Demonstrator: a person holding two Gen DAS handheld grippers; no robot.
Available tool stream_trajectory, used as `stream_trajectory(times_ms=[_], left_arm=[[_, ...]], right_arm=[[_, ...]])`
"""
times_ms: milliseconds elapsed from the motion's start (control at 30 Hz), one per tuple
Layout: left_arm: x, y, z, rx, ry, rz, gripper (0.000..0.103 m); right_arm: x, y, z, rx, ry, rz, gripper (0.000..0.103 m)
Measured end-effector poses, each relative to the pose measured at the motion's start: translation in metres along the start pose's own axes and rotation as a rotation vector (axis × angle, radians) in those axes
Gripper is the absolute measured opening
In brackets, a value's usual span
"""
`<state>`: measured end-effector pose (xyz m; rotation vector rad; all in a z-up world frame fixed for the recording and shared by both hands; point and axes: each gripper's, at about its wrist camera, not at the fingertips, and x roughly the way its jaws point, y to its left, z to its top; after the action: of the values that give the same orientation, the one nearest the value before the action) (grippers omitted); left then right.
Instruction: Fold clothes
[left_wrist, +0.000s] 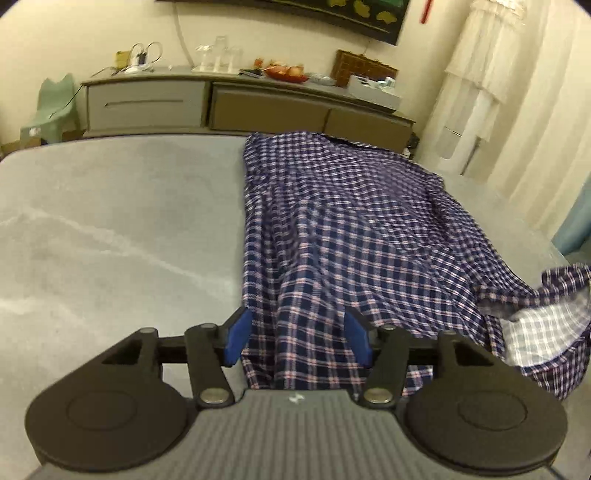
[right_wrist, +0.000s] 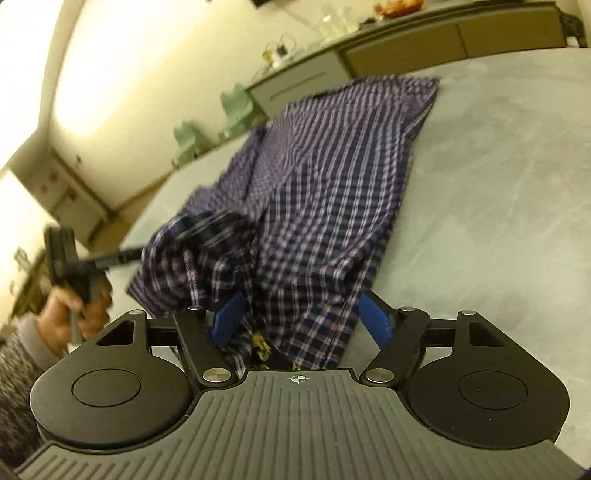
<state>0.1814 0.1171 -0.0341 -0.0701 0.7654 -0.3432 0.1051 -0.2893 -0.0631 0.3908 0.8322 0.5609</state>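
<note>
A blue, white and red plaid shirt (left_wrist: 351, 221) lies spread lengthwise on a grey bed surface (left_wrist: 110, 240). One end is bunched at the right, showing its pale inside (left_wrist: 546, 332). My left gripper (left_wrist: 297, 338) is open at the shirt's near edge, with cloth lying between its blue pads (left_wrist: 238, 338) and not pinched. In the right wrist view the same shirt (right_wrist: 332, 184) runs away from me. My right gripper (right_wrist: 301, 317) stands wide open over its near hem, its pads apart from the cloth. A rumpled fold (right_wrist: 199, 251) rises at the left.
A long sideboard with drawers (left_wrist: 221, 103) stands beyond the bed, carrying a red fruit bowl (left_wrist: 286, 72) and glassware. A green chair (left_wrist: 55, 107) is at far left and white curtains (left_wrist: 498, 92) at right. A person's hand (right_wrist: 74, 310) shows at left. Bare grey surface (right_wrist: 498, 184) lies to the shirt's right.
</note>
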Motion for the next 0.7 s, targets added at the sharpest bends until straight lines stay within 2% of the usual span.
stream_trajectory(times_ms=[100,233,333,467,567,667,700], left_arm=[[-0.001,-0.008,0.001,0.029,-0.007,-0.019,0.056],[0.003,-0.017,0.000,0.069,-0.005,-0.003,0.056],[0.008,-0.017,0.000,0.071,-0.004,0.010,0.056],[0.007,-0.015,0.000,0.059,-0.009,0.029,0.056],[0.010,-0.015,0.004,0.070,-0.009,0.030,0.056],[0.012,-0.020,0.006,0.102,-0.012,0.031,0.056],[0.013,-0.021,0.006,0.110,-0.012,0.030,0.056]], right_arm=[[-0.014,0.002,-0.006,-0.010,-0.007,0.035,0.077],[-0.007,0.014,-0.011,-0.066,0.014,0.080,0.082],[0.007,0.028,-0.003,-0.140,0.033,0.048,0.082],[-0.006,0.048,0.004,-0.286,0.037,0.034,0.082],[-0.022,0.059,0.001,-0.366,0.051,0.082,0.082],[-0.019,0.075,-0.004,-0.462,0.053,0.090,0.083],[-0.010,0.079,-0.003,-0.487,0.063,0.039,0.083]])
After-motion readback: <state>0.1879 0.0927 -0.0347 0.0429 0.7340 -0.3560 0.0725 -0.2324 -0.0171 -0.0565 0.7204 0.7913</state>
